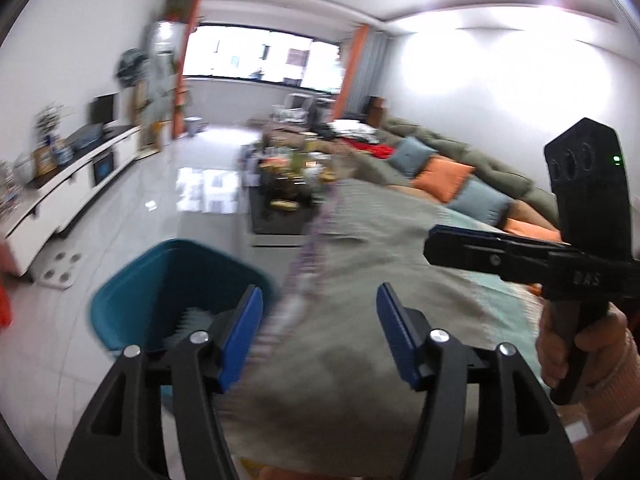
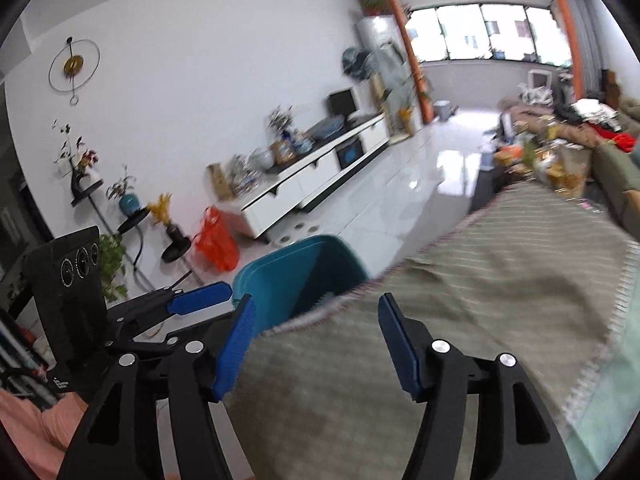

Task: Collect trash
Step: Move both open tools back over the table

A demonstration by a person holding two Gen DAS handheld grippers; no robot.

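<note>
A teal bin point(image 1: 168, 280) stands on the pale floor, against the edge of a surface draped in a grey-green striped cloth point(image 1: 360, 300). Something white and crumpled point(image 1: 192, 326) lies inside the bin. My left gripper point(image 1: 320, 332) is open, its blue pads empty; the left pad hangs over the bin's rim and the right one over the cloth. In the right wrist view the bin point(image 2: 296, 276) sits just ahead of my right gripper point(image 2: 316, 328), which is open and empty above the cloth point(image 2: 460, 300). The left gripper point(image 2: 216, 300) shows beside it on the left.
A person's hand point(image 1: 568, 344) holds the right gripper's handle. A white TV cabinet point(image 2: 304, 184), an orange plastic bag point(image 2: 216, 240) and plant stands point(image 2: 132, 216) line the wall. A cluttered coffee table point(image 1: 288, 184) and a sofa with cushions point(image 1: 440, 172) lie beyond.
</note>
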